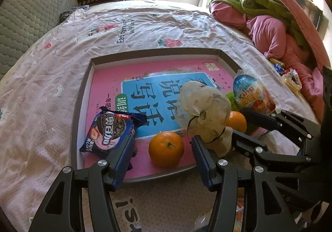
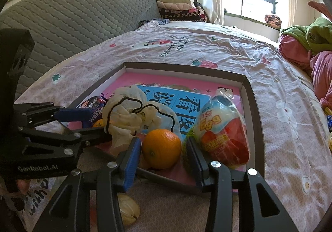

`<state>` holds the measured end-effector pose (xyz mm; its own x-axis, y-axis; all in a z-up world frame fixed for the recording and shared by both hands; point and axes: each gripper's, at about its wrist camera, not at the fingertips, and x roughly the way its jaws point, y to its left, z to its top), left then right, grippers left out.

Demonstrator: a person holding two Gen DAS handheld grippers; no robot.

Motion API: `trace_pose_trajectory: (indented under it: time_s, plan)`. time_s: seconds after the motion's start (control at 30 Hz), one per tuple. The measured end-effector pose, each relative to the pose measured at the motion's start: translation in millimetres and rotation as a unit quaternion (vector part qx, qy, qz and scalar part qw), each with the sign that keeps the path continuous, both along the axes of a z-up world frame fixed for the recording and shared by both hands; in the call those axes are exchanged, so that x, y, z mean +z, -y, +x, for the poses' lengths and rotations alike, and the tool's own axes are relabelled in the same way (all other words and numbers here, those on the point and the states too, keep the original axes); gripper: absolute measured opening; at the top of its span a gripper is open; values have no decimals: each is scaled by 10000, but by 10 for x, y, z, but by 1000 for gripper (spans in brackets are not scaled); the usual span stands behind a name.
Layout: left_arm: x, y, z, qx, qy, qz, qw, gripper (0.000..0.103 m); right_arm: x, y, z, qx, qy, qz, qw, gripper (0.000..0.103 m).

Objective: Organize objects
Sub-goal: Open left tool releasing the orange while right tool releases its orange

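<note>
A shallow grey tray lies on the bed with a pink book as its floor. In it sit a blue cookie packet, a cream drawstring pouch, two oranges and an egg-shaped toy pack. My left gripper is open around the near orange, with gaps on both sides; its left finger overlaps the packet. My right gripper stands open closely around the other orange, a sliver of gap at the right pad.
Piled pink and green clothes crowd the bed's right side, with snack wrappers below them. A grey quilted headboard rises at the left. A pale ribbed round thing lies on the sheet before the tray. A hand holds the left gripper.
</note>
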<state>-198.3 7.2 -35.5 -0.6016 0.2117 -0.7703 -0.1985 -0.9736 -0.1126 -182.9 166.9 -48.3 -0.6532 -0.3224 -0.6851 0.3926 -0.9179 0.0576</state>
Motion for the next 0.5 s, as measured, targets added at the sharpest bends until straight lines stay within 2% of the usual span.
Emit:
trace_pose_trajectory:
  time_s: [0.13,0.37,0.5]
  plan:
    - [74,59,-3,79,-28,90,9999,65,22,18,11,8,-18,5,10000,49]
    - [166,139,5,180,-95,189,9996,66,91,20,41,28,-100,-46,9999,57]
    - [215,137,30,171,-146,199,9995,66,137,14,64,27,-171,-72,9998,58]
